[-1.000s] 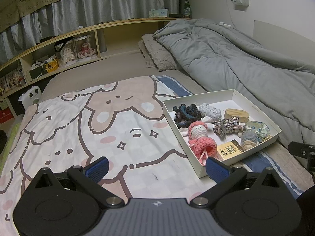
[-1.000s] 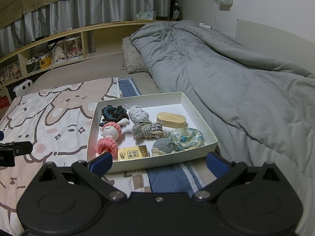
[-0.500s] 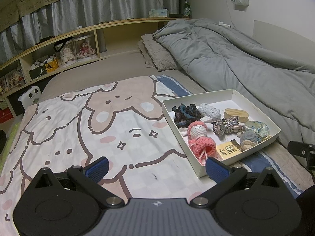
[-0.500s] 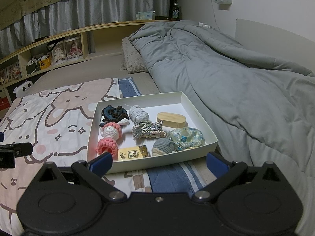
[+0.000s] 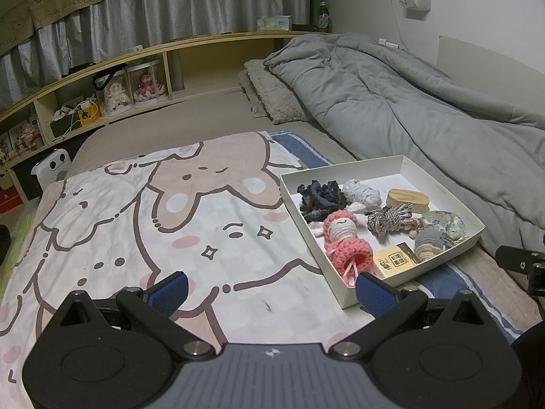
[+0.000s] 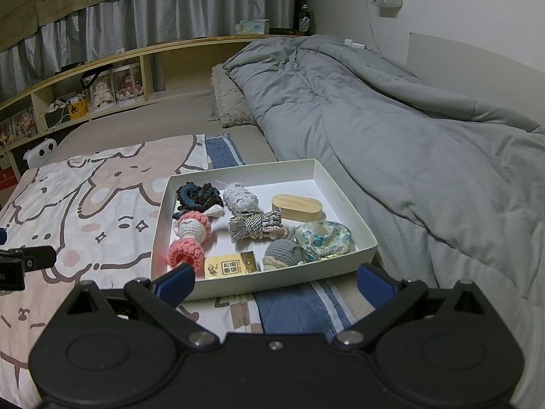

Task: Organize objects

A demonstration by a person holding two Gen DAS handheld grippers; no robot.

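While the left gripper (image 5: 270, 289) hangs with its blue pads spread wide and nothing between them, its view shows a cartoon blanket (image 5: 136, 231) below and a white box (image 5: 344, 293) to the right. In the box lie a pink doll (image 5: 344, 238) at the near left, a dark yarn bundle (image 5: 320, 197) beyond it, a cord knot (image 5: 391, 220) in the middle, a wooden oval (image 5: 407, 201) farther right and a yellow packet (image 5: 395, 260) at the near edge. A grey duvet (image 5: 408, 102) lies to the far right.

In the right view, the right gripper (image 6: 276, 283) is likewise wide open and empty, just short of the box (image 6: 340, 187). The doll (image 6: 190, 235) sits near left, the packet (image 6: 231, 266) beside it, a floral pouch (image 6: 323, 237) near right and the oval (image 6: 296, 208) beyond.
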